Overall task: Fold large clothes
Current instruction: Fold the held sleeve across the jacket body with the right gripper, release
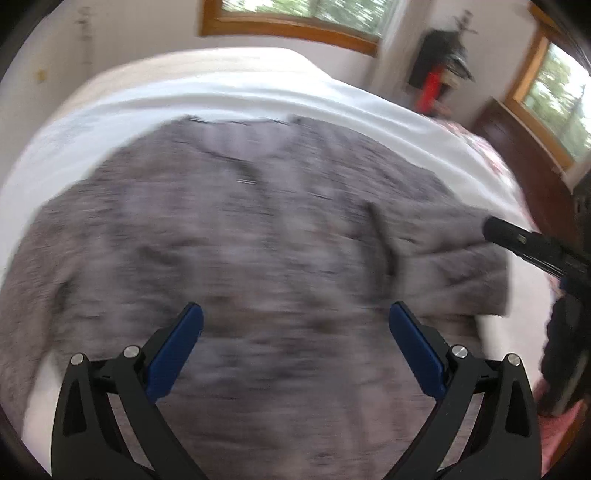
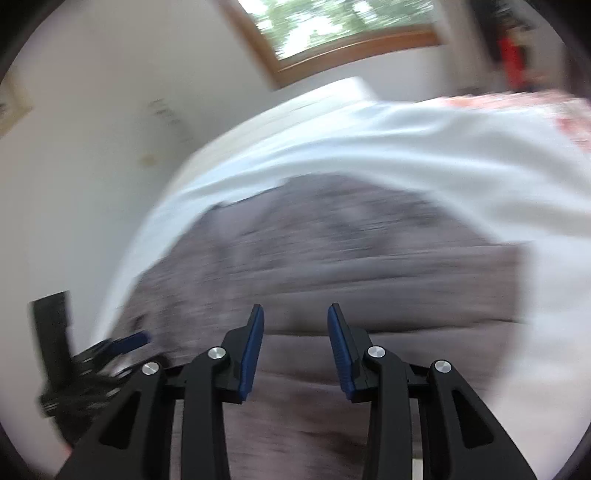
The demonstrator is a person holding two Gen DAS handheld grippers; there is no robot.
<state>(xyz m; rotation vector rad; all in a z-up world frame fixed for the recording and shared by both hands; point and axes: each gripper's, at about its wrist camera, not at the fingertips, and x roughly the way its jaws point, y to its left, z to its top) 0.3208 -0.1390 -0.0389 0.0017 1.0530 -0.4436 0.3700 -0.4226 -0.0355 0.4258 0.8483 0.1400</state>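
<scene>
Where it lies spread across the white sheet (image 1: 332,99) of a bed, the grey sweater (image 1: 258,229) fills most of both views: a heavy, fuzzy knit, mottled light and dark grey, neckline toward the far edge, body running toward the cameras. One sleeve falls away at the left of the left wrist view and is cut off by the lens rim; the other appears folded in across the body at the right, ending in a squared cuff edge. Motion blur smears the weave in both views, so stitch pattern and seams cannot be made out.

Left gripper (image 1: 295,321): black linkage arms, blue flat pads, jaws spread wide over the lower body of the knit, nothing between them. Whether the tips touch the fabric cannot be told.

Right gripper (image 2: 295,325): same build, ribbed blue pads, jaws parted narrowly, with a clear gap and no cloth pinched; it hangs over the sweater's near edge. Its black body also intrudes at the right margin of the left wrist view.

Surroundings: a red-and-white patterned cover (image 1: 491,155) at the bed's far right corner; pale walls; wood-framed windows (image 1: 295,14) with green foliage beyond; a dark wooden furniture piece (image 1: 524,162) under the right-hand window; dark hanging items with a red patch (image 1: 439,70) in the corner, too blurred to identify.
</scene>
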